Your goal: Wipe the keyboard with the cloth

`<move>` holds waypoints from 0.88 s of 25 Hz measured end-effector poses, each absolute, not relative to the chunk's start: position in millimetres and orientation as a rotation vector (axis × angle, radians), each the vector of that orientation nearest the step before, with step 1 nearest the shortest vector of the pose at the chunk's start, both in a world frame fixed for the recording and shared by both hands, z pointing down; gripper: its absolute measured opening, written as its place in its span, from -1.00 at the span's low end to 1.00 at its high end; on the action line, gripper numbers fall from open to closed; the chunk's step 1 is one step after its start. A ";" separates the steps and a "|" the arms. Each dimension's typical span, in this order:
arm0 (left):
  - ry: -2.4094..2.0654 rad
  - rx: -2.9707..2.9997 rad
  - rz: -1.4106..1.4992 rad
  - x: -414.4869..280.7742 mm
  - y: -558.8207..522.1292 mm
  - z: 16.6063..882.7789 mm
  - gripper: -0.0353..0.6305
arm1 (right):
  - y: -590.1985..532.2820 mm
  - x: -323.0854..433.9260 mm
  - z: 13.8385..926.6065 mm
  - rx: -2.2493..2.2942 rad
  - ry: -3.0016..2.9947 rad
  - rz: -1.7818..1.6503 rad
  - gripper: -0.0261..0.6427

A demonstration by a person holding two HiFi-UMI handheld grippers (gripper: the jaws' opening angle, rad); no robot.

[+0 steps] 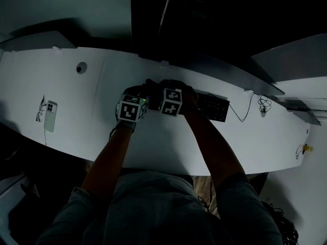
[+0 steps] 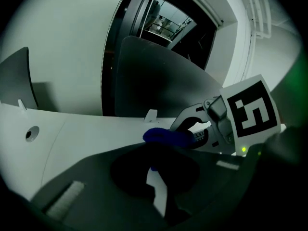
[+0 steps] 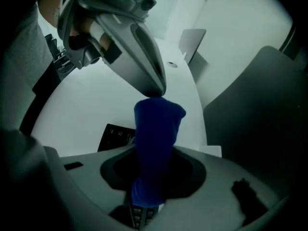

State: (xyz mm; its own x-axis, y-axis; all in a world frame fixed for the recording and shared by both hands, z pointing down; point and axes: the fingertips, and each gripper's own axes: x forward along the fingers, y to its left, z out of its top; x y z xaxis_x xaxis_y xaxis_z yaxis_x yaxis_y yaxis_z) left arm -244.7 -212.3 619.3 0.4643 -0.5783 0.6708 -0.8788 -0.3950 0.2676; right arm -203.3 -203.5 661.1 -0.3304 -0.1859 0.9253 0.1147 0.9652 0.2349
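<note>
Grippers meet over the white table [image 1: 76, 101] in our head view: our left gripper [image 1: 137, 93] just beside our right gripper [image 1: 171, 88], at the keyboard's [image 1: 214, 106] left end. In our left gripper view, the jaws pinch the blue cloth [image 2: 168, 136]. In our right gripper view, the jaws clamp its lower end, above the keyboard.

no legible text anywhere, keyboard [image 1: 215, 106] key legends too dark

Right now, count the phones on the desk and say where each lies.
1. The phone lies flat near the left end of the desk, beside a small cable, far from the keyboard. Dark areas around the desk could hide others.
</note>
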 end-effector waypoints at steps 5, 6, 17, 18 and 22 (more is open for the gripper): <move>-1.236 2.091 0.659 -239.7 -210.2 617.3 -0.87 | -202.9 -201.5 660.9 0.039 -1.912 -0.315 -0.50; -1.241 2.087 0.661 -239.4 -209.3 616.7 -0.87 | -202.4 -201.3 660.7 0.033 -1.918 -0.316 -0.50; -1.286 2.065 0.687 -231.6 -204.2 612.3 -0.87 | -202.3 -191.5 658.1 0.035 -1.968 -0.323 -0.51; -1.288 2.062 0.688 -230.8 -203.7 612.7 -0.87 | -202.2 -189.8 658.3 0.038 -1.971 -0.322 -0.51; -1.289 2.056 0.699 -224.4 -199.9 613.0 -0.87 | -200.8 -181.2 658.3 0.046 -1.982 -0.322 -0.51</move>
